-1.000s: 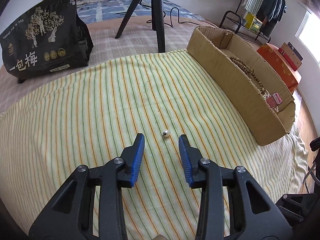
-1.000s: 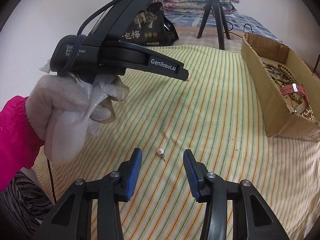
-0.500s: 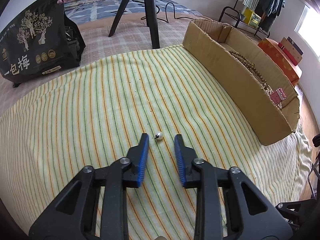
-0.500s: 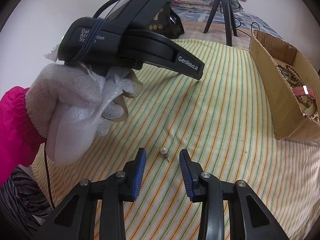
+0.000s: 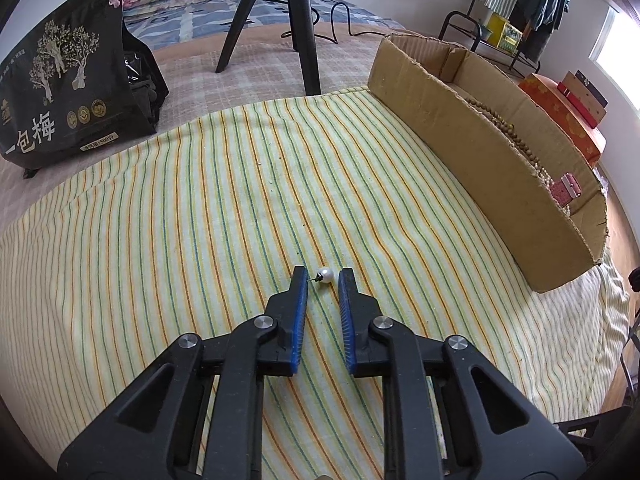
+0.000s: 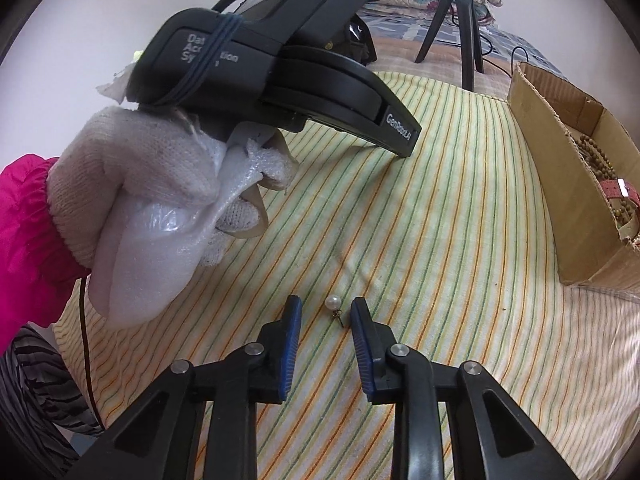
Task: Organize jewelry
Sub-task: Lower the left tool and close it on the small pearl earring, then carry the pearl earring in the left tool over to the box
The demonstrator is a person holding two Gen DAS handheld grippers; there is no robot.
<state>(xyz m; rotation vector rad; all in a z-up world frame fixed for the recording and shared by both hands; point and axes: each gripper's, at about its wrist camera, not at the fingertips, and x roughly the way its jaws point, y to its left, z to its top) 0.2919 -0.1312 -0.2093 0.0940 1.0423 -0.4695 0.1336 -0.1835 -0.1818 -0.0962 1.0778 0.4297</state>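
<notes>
A small white pearl earring (image 5: 325, 275) with a thin post lies on the striped cloth (image 5: 200, 220). In the left wrist view my left gripper (image 5: 322, 280) is open with the pearl between its blue fingertips; the post touches the left pad. In the right wrist view the same kind of pearl earring (image 6: 333, 303) lies between the tips of my right gripper (image 6: 326, 309), which is open. The other hand-held gripper body (image 6: 280, 56), held by a white-gloved hand (image 6: 160, 184), hangs above the cloth at the left.
A long cardboard box (image 5: 480, 168) with bead necklaces and a pink strap stands at the right, also in the right wrist view (image 6: 568, 184). A black bag (image 5: 68, 80) and a tripod (image 5: 296, 20) stand at the far side.
Both grippers have narrowed and moved forward, so the pearl now sits between the fingertips in each view. The gloved hand's gripper has come closer to the right camera.
</notes>
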